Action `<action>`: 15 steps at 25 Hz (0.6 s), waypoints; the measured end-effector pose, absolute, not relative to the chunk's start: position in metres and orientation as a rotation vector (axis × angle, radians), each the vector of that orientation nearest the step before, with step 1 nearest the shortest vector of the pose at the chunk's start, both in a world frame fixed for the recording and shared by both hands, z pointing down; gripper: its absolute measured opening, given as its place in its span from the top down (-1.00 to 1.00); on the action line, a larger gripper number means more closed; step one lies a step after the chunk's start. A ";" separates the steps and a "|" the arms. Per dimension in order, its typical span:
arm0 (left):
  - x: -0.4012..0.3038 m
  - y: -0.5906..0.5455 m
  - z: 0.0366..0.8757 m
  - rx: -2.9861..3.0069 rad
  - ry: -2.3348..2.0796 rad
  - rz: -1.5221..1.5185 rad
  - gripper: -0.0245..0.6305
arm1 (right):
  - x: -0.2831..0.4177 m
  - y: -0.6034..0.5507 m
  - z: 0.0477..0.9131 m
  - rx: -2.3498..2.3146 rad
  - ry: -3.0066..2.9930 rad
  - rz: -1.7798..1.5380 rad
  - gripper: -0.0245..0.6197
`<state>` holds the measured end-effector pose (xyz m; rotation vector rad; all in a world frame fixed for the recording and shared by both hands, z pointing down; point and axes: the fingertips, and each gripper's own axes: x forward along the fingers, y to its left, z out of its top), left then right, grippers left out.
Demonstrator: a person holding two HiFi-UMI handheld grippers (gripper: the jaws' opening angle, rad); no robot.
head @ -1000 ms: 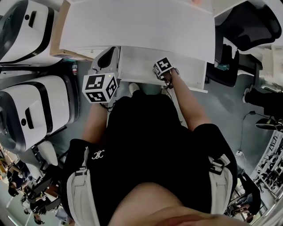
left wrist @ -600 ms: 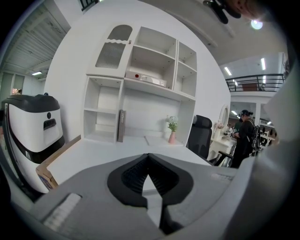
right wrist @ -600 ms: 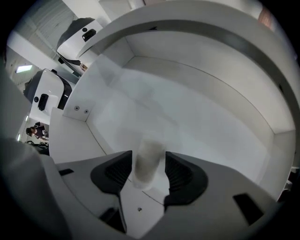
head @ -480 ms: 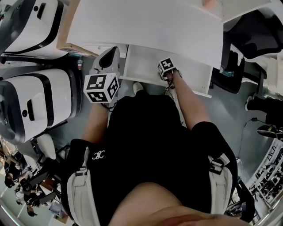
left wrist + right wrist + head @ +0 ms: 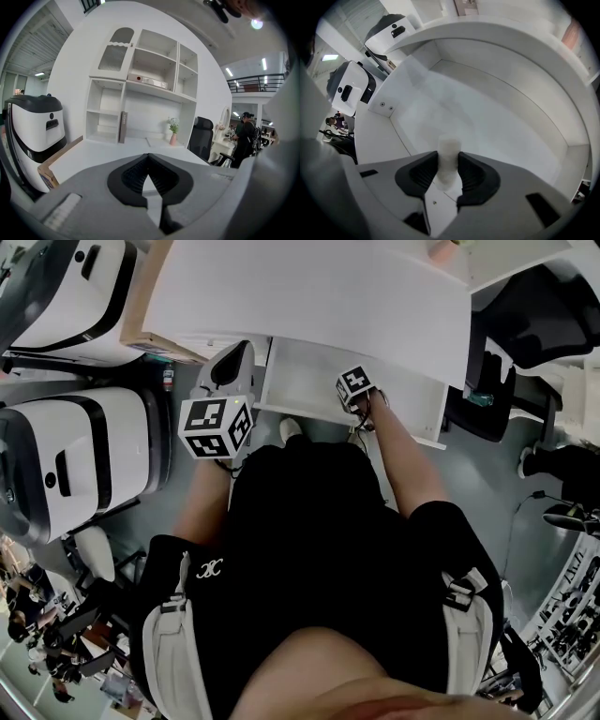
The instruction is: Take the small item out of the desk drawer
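The white desk drawer (image 5: 300,381) stands pulled out under the desk top (image 5: 309,296). My right gripper (image 5: 356,388) reaches into it. In the right gripper view a small white cylinder (image 5: 448,152) stands upright on the drawer floor (image 5: 497,122), between the dark pads (image 5: 422,174) of my right gripper (image 5: 448,171). The jaws are closing and both pads touch the cylinder's sides. My left gripper (image 5: 228,360) hangs outside the drawer's left end, shut and holding nothing; its view looks across the desk top (image 5: 89,157) past the closed jaws (image 5: 149,159).
Two large white machines (image 5: 75,460) stand on the floor to the left. A black office chair (image 5: 530,296) is at the right. A white shelf unit (image 5: 140,89) and a pink vase (image 5: 174,137) sit at the desk's back. A person (image 5: 244,136) stands far right.
My right gripper has moved slightly farther into the drawer. The left gripper has stayed in place beside the drawer.
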<state>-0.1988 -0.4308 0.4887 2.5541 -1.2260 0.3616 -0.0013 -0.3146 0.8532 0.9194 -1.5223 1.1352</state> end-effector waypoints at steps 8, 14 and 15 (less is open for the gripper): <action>-0.170 -0.432 0.479 2.622 -1.138 0.333 0.88 | 0.001 -0.328 0.804 1.030 -1.660 1.029 0.52; -0.137 -0.432 0.470 2.668 -1.044 0.309 0.88 | 0.013 -0.344 0.745 1.209 -1.804 0.959 0.54; -0.131 -0.432 0.468 2.677 -1.030 0.304 0.88 | 0.016 -0.345 0.733 1.236 -1.829 0.943 0.54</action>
